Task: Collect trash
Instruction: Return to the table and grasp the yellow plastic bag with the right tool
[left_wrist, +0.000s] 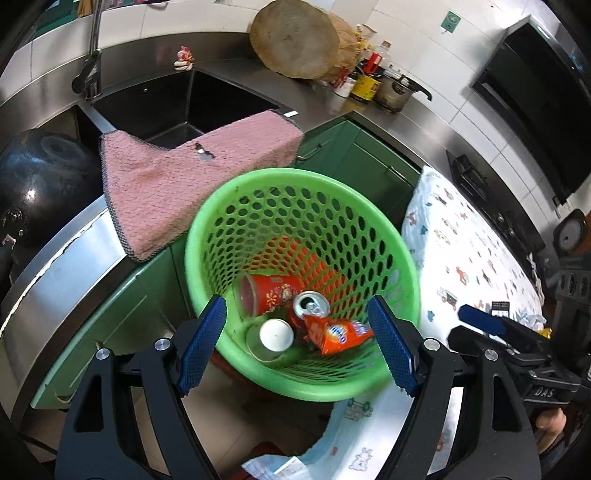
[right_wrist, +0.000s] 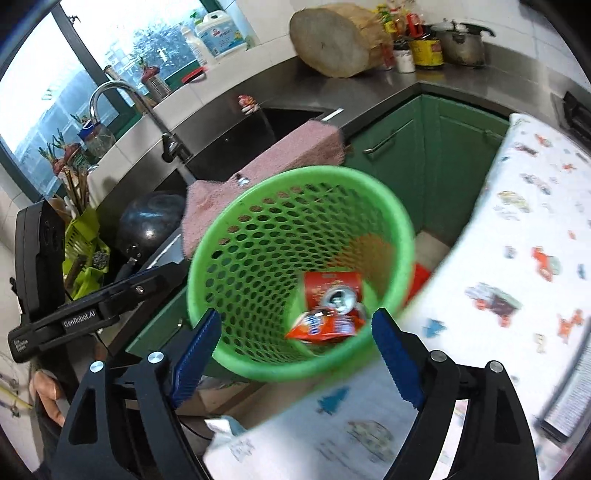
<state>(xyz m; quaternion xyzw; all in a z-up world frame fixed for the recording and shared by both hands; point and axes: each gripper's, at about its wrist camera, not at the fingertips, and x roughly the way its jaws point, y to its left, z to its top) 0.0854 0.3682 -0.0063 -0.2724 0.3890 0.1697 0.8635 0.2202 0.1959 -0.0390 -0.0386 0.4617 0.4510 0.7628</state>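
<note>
A green perforated basket (left_wrist: 295, 229) (right_wrist: 258, 236) stands in front of the green cabinets. It holds a red paper cup (left_wrist: 273, 291), a crushed drinks can (left_wrist: 312, 306) (right_wrist: 338, 297), an orange snack packet (left_wrist: 340, 334) (right_wrist: 321, 326) and a clear cup with a white one in it (left_wrist: 275, 334). My left gripper (left_wrist: 295, 301) hovers open over the basket's near rim, nothing between its blue pads. My right gripper (right_wrist: 295, 314) is open above the same rim, also empty. Each gripper shows at the edge of the other's view.
A pink towel (left_wrist: 177, 177) hangs over the steel counter edge beside the sink (left_wrist: 166, 107). A black wok (left_wrist: 37, 184) sits at the left. A printed cloth (left_wrist: 461, 266) covers the surface to the right. A round chopping block (left_wrist: 295, 40) and jars stand at the back.
</note>
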